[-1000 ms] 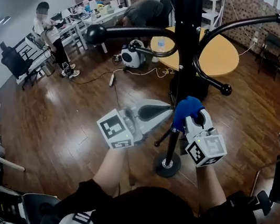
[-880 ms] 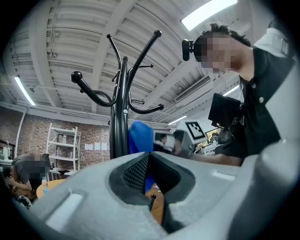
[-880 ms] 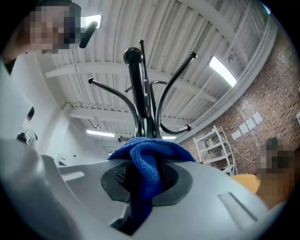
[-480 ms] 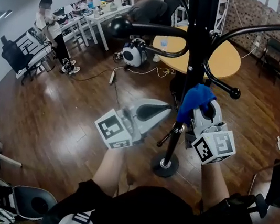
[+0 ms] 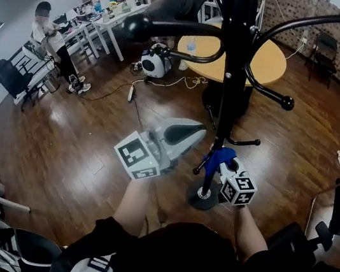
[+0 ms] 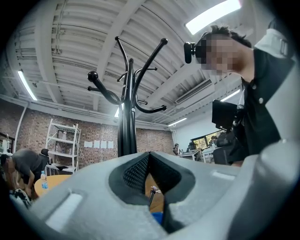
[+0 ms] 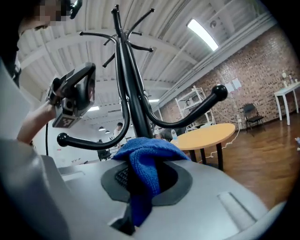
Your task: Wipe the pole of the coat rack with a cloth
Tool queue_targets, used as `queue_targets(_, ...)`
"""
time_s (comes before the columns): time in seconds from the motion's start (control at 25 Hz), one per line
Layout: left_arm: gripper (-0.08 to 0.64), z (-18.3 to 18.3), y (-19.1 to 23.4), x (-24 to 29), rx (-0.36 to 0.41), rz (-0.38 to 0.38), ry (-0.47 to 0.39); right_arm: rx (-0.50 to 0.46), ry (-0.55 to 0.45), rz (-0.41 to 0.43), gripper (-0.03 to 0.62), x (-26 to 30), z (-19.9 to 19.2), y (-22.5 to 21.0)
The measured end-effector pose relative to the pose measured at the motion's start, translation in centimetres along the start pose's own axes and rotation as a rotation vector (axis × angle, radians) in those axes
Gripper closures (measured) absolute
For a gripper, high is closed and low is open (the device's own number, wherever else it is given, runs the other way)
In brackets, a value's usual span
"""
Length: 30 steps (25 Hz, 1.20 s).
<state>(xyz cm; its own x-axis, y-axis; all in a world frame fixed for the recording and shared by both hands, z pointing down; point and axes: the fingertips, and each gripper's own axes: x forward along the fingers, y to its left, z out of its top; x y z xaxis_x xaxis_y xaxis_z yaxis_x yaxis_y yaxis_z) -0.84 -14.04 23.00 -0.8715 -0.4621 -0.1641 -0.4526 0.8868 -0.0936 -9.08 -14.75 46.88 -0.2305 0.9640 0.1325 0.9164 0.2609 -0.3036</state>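
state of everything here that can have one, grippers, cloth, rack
left gripper: shut, nothing between its jaws, held off the rack
right gripper: shut on the blue cloth, low down by the pole
blue cloth: bunched, clamped in the right gripper's jaws, seemingly against the pole
coat rack: upright on the wooden floor, hooks bare
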Motion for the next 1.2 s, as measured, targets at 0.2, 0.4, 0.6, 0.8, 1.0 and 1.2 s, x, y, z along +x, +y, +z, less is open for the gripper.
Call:
queue_targets(0.2, 0.560, 0.5, 0.8, -2.3, 0.011, 0.013, -0.004, 0.040, -0.064, -0.043, 0.560, -2.4, 2.9, 1.4)
queue_targets(0.4, 0.560, 1.3, 2.3, -3.8, 0.020, 0.057, -0.005, 0.087, -0.184, -0.027, 0.560, -5.0, 6.8, 3.7)
queue_targets(0.6, 0.560, 0.1, 3.0, -3.1, 0.009, 0.075, 0.044, 0.124, -0.237, 0.021, 0.560, -5.7, 10.0, 4.3)
queue_targets(0.8, 0.560, -1.8, 4.4, -2.2, -0.017, 0.120, 0.114, 0.134, -0.256, 0.071, 0.559, -6.5, 13.2, 4.0)
queue_targets(1.0, 0.560, -1.8, 4.9, -0.3, 0.067, 0.094, 0.094, 0.100, -0.246, 0.088, 0.559, -7.3, 12.7, 3.3)
queue_targets(1.2, 0.560, -2.0, 7.5, -1.9, 0.063, 0.141, 0.093, 0.065, -0.261, 0.068, 0.560, -8.3, 13.6, 3.5)
